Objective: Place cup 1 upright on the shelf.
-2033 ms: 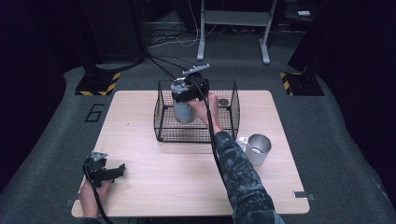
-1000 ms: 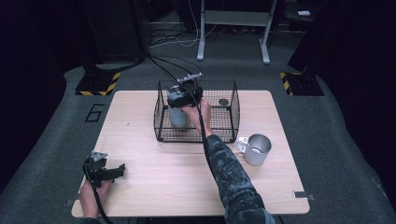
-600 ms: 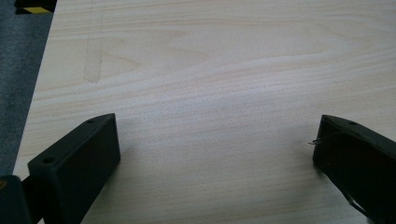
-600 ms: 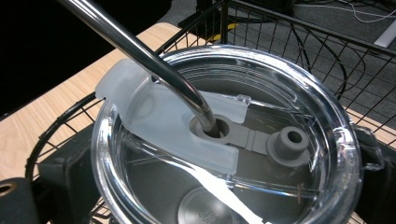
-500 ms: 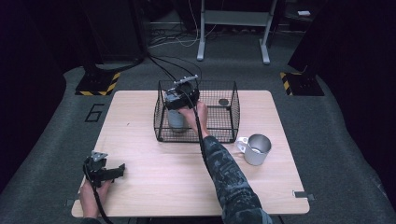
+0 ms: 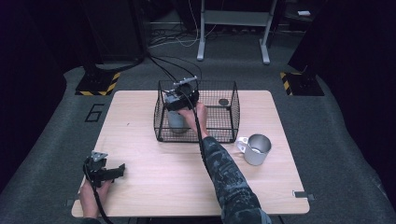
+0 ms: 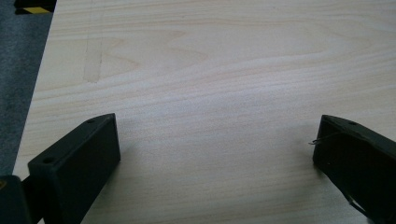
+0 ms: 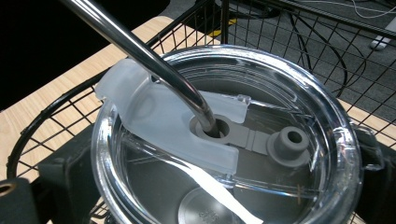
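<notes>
One tumbler (image 8: 224, 140) clamped in right gripper (image 6: 180, 100) jaws, one mug (image 6: 256, 148), left gripper (image 6: 103, 170) jaws wide, empty

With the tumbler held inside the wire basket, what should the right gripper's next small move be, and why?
Probably ease down, then open. The right gripper has its jaws on either side of the lidded tumbler, which is already within the wire basket; whether it touches the floor is unclear.

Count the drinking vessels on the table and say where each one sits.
2. A lidded tumbler stands inside the wire basket, clamped by the right gripper. A metal mug stands on the table, right of the basket.
</notes>
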Tool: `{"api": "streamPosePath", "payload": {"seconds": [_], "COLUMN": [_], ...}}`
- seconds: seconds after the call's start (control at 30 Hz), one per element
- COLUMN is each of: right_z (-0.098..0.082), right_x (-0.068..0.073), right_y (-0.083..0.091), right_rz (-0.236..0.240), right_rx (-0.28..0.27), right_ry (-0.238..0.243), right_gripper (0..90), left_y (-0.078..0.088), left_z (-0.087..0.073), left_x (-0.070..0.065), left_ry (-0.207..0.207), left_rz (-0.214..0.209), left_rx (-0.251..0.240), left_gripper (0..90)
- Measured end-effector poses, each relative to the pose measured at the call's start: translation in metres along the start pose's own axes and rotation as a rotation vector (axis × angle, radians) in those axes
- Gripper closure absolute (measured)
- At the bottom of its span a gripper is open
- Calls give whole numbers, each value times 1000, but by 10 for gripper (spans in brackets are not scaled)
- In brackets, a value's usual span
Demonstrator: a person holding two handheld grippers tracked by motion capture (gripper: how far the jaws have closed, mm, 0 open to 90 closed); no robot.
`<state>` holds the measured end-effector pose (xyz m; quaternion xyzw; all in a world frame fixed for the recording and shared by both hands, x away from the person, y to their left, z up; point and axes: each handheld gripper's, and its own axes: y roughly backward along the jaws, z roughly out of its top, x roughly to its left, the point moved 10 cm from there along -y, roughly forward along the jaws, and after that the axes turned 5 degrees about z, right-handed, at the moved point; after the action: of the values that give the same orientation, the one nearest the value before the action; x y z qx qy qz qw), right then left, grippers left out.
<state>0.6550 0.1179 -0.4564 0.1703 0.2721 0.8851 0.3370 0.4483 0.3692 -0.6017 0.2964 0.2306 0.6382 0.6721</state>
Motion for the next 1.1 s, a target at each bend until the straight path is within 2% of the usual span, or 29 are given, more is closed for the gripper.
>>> {"api": "streamPosePath", "payload": {"seconds": [0.13, 0.3, 0.53, 0.67, 0.73, 0.9, 1.1], "right_z": [-1, -4, -7, -9, -8, -9, -4], "right_x": [0, 6, 6, 8, 7, 7, 8], "right_y": [0, 1, 2, 2, 2, 10, 20], "right_rz": [8, 10, 19, 29, 27, 42, 31], "right_rx": [-5, 25, 11, 28, 28, 46, 29], "right_ry": [18, 54, 48, 34, 48, 45, 85], "right_gripper": [31, 28, 24, 4, 0, 0, 0], "left_y": [0, -1, 0, -1, 0, 0, 0], "left_z": [0, 1, 1, 1, 1, 1, 1], "left_x": [0, -1, -1, -1, -1, -1, -1], "left_ry": [0, 15, 14, 14, 10, 10, 12], "left_rz": [0, 0, 0, 0, 1, 1, 0], "left_rx": [1, -8, -7, -7, -7, -7, -7], "left_gripper": [6, 6, 6, 6, 6, 6, 6]}}
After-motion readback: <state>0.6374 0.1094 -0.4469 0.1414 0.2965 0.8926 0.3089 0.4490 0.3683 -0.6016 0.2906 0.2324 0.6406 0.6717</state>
